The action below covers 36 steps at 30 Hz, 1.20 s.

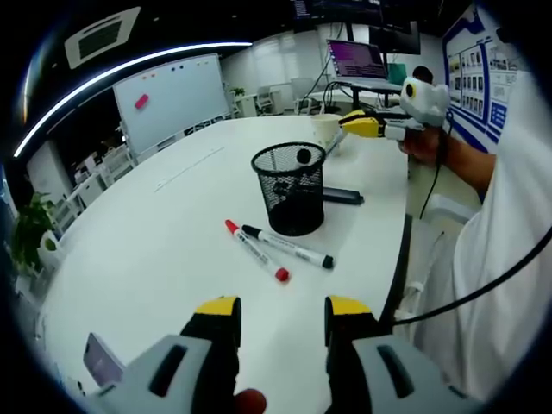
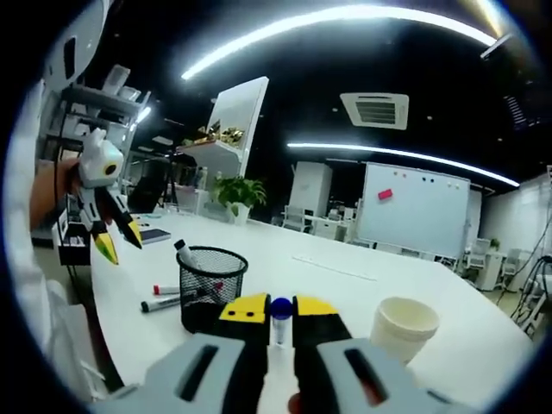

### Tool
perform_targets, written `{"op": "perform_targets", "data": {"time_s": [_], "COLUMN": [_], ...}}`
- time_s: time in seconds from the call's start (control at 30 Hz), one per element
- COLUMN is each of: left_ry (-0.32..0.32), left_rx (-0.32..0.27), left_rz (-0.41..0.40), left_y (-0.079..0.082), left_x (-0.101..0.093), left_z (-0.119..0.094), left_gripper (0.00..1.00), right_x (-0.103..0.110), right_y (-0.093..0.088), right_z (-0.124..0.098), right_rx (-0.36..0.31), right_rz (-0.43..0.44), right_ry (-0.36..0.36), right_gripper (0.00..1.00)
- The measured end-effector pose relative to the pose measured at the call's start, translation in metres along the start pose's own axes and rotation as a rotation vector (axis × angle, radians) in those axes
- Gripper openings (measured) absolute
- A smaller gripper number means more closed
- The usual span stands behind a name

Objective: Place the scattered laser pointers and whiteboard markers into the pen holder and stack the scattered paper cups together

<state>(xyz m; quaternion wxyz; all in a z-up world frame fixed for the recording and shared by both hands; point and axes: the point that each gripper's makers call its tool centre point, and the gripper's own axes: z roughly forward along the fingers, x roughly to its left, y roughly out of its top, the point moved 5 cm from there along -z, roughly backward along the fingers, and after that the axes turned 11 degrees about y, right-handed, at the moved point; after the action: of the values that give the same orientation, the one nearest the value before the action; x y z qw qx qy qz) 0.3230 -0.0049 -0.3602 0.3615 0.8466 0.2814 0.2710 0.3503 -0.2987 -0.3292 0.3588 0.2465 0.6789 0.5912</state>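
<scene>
A: Risk first. The right tool (image 2: 281, 312) pinches a blue-capped marker (image 2: 281, 312) by a short stretch just under the cap. I'd guess it could swing or slip on the way to the black wire-mesh pen holder (image 2: 210, 289), or catch the rim and tip it, since the holder looks light.

B: And the left tool (image 1: 282, 310)?

A: Yellow-tipped jaws apart, a moderate gap, nothing between them, hanging over the white counter (image 1: 155, 250). It touches nothing I can see.

B: Right tool's jaws?

A: Nearly together, closed on that marker, cap poking up between the tips.

B: Where's the rest?

A: Left gripper view, near to far: red-capped whiteboard marker (image 1: 256, 250) and black-capped whiteboard marker (image 1: 288, 247) lie side by side on the counter just in front of the holder. Holder stands upright with one dark-tipped pen (image 1: 304, 156) already inside. A dark laser pointer (image 1: 342, 196) lies flat just behind it. Then a white paper cup (image 1: 326, 129) further back, upright, near the right tool.

B: Any other risk?

A: Loose markers could roll if nudged.
</scene>
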Motion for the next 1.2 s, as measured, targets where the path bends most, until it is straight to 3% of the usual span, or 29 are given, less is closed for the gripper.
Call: {"op": "perform_targets", "data": {"time_s": [0.53,0.77,1.2], "left_ry": [0.001,0.001,-0.002], "left_rx": [0.002,0.001,0.004], "left_rz": [-0.003,-0.001,0.0], "left_y": [-0.002,-0.001,-0.003], "left_x": [0.0,0.0,0.0], "left_z": [-0.001,-0.001,-0.001], "left_gripper": [0.4,0.4,0.4], "right_x": [-0.003,-0.007,-0.024], "right_y": [0.003,0.014,0.021], "right_z": [-0.001,-0.004,-0.01], "right_rx": [0.003,-0.044,-0.115], "right_rz": [0.007,0.0,0.066], "right_ry": [-0.022,-0.046,-0.104], "right_gripper": [0.1,0.1,0.1]}}
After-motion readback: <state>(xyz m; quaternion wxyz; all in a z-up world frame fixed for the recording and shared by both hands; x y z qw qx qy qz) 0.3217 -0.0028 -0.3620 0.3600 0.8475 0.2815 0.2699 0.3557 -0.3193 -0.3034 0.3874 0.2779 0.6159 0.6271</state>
